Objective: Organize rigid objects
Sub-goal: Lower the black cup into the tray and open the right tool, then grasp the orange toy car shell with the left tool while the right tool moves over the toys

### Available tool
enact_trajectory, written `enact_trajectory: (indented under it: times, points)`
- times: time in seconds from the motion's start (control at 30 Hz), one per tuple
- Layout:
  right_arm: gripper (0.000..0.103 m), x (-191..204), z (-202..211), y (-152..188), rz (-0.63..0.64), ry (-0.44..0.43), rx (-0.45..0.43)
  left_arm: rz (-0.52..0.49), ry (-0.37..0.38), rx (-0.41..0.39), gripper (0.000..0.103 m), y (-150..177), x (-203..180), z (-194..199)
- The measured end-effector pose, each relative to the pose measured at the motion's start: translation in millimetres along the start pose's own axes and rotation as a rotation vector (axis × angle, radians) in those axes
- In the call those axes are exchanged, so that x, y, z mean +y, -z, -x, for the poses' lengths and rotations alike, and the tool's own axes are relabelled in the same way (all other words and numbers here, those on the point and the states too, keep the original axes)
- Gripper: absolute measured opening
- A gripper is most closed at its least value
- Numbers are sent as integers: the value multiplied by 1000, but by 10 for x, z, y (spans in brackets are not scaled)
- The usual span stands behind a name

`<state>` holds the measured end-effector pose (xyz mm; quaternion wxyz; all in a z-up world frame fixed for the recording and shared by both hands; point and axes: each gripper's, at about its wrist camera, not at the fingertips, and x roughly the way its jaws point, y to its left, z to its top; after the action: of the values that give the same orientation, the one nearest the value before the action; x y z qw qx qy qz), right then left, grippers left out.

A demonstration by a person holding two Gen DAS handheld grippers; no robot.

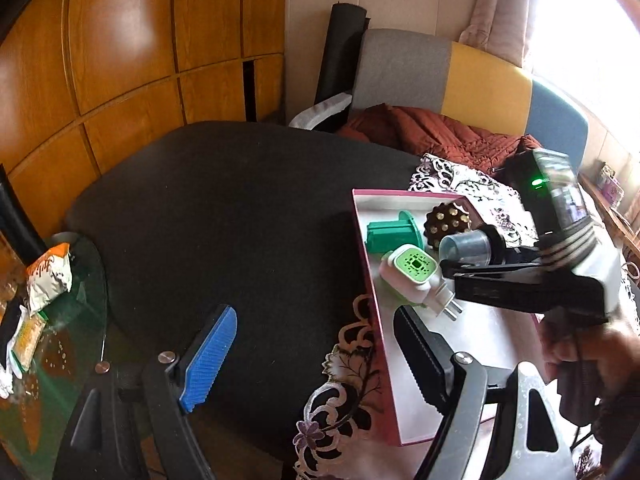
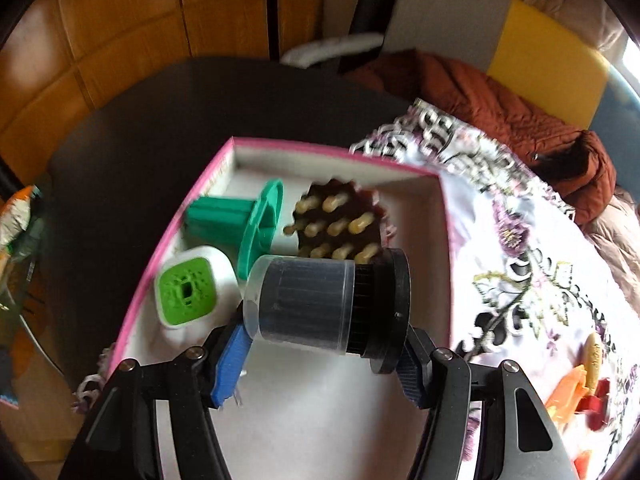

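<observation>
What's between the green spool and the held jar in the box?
Right wrist view: the brown studded brush lies just behind the jar, beside the green spool. The right gripper clamps the jar over the box.

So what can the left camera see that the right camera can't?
Only the left view shows the snack packet on the glass side table and the left gripper, jaws open. Only the right view shows orange and red pieces on the flowered cloth. Both show the pink box, green plug and the right gripper holding the capped jar.
</observation>
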<state>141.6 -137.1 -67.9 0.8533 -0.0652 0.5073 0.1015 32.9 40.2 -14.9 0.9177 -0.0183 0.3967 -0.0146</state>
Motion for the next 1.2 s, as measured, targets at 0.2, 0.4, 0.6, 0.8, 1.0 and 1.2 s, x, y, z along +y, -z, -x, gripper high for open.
enact_trajectory:
  times: [0.2,0.4,0.6,0.8,1.0,1.2]
  points:
    - [65,23,31,24,-20,-18,-25,15,-3,10,82,28,49,-37]
    - [74,-40,209,39,-42,-27,-87,16,-5,14,82,37,31,-40]
    - [76,-90,467,128,-57,-20,-150,-3,-6,7,82,40,-23,5]
    - [80,-193,755,295,-67,7,-217,-25,4,3,82,44,-112,43]
    - [83,-333,985,470,-73,40,-258,-55,21,4,82,62,-235,66]
    - [85,-560,1183,640,-100,72,-283,-97,41,3,82,74,-392,77]
